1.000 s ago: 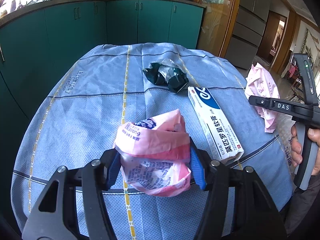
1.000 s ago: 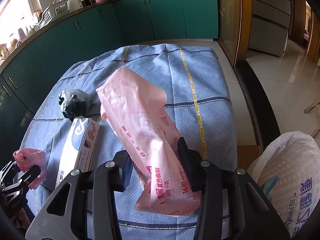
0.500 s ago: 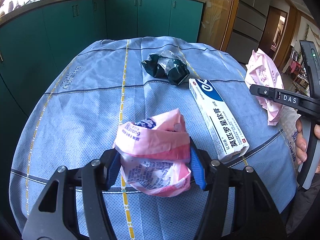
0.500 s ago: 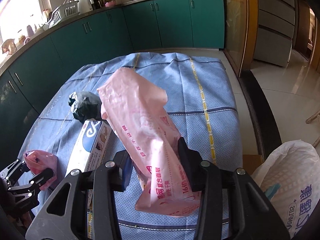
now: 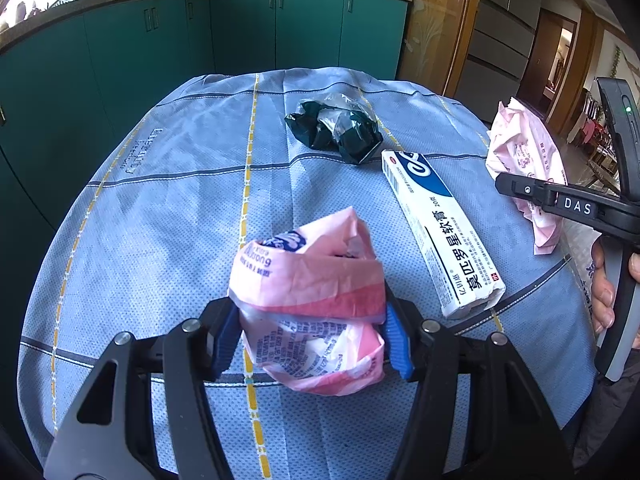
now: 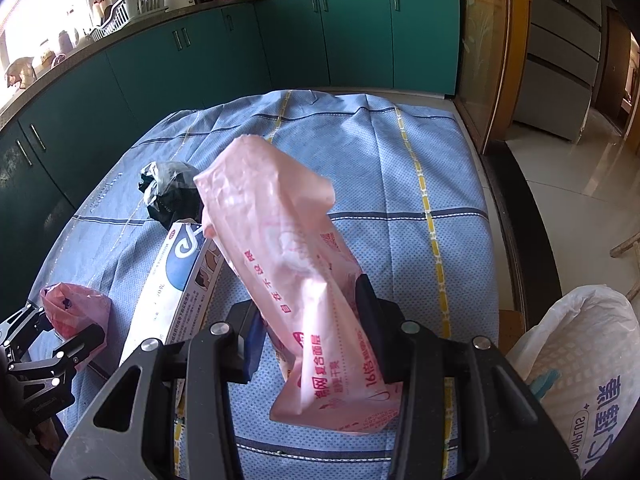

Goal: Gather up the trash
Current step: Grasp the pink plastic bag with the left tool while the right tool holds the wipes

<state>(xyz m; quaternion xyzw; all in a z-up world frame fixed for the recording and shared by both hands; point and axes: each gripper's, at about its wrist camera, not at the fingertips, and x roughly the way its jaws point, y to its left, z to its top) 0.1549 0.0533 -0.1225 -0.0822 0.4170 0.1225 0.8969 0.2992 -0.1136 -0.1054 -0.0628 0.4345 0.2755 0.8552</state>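
My left gripper (image 5: 310, 340) is shut on a crumpled pink wrapper (image 5: 308, 300), held just above the near part of the blue tablecloth (image 5: 160, 200). My right gripper (image 6: 312, 344) is shut on a long pink plastic package (image 6: 288, 264), held above the cloth's right side; it also shows in the left wrist view (image 5: 528, 168). A white and blue ointment box (image 5: 440, 232) lies between the grippers. A crumpled dark green bag (image 5: 336, 128) lies farther back on the cloth.
A white sack (image 6: 576, 380) with blue print stands open off the table's right edge. Teal kitchen cabinets (image 5: 240, 40) run behind and to the left of the table. A tiled floor and a wooden door frame lie to the right.
Both grippers have drawn back and risen a little with their pink wrappers still held. The box and dark bag have not moved.
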